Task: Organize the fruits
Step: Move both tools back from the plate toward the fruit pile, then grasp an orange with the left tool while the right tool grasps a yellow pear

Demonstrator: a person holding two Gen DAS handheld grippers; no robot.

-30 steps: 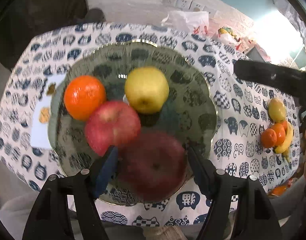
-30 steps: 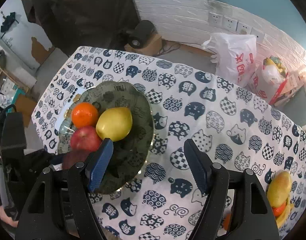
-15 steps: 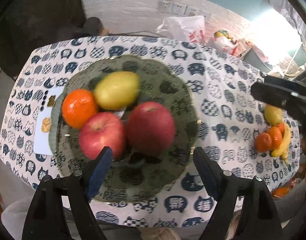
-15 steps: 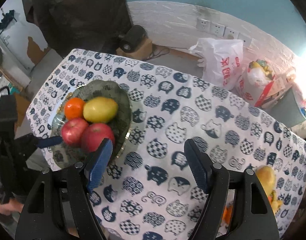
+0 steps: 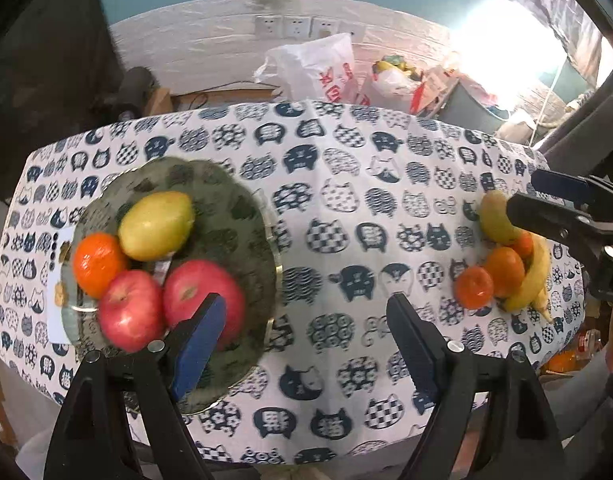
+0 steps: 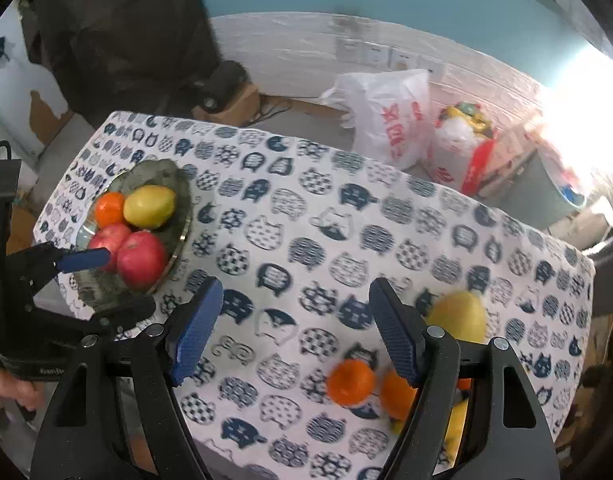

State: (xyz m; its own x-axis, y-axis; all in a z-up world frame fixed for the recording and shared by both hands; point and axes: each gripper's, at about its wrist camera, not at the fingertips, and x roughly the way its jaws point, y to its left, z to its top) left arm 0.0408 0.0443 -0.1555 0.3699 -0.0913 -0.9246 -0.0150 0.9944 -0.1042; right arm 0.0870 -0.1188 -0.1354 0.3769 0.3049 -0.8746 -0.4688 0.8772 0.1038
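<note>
A dark glass plate [image 5: 234, 208] [image 6: 162, 172] at the table's left holds two red apples [image 5: 204, 292] [image 6: 140, 258], an orange [image 5: 96, 262] [image 6: 108, 208] and a yellow-green pear [image 5: 156, 224] [image 6: 148, 206]. My left gripper [image 5: 306, 344] hangs open and empty above the plate's right rim. At the table's right lie a second pear [image 5: 494, 220] [image 6: 458, 314], several oranges [image 5: 474, 286] [image 6: 350, 380] and bananas [image 5: 532, 276]. My right gripper [image 6: 292, 338] is open and empty over the cloth, just left of that pile.
A cat-print cloth [image 5: 346, 200] covers the table. A white card [image 5: 60, 280] lies under the plate's left edge. Behind the table, plastic bags [image 6: 386, 116] and boxes stand along a white wall with sockets. A person's hand [image 6: 6, 392] holds the left gripper.
The left gripper let go of the second red apple on the plate, then drew back and to the right. The right gripper travelled right, from the plate to the loose fruit pile.
</note>
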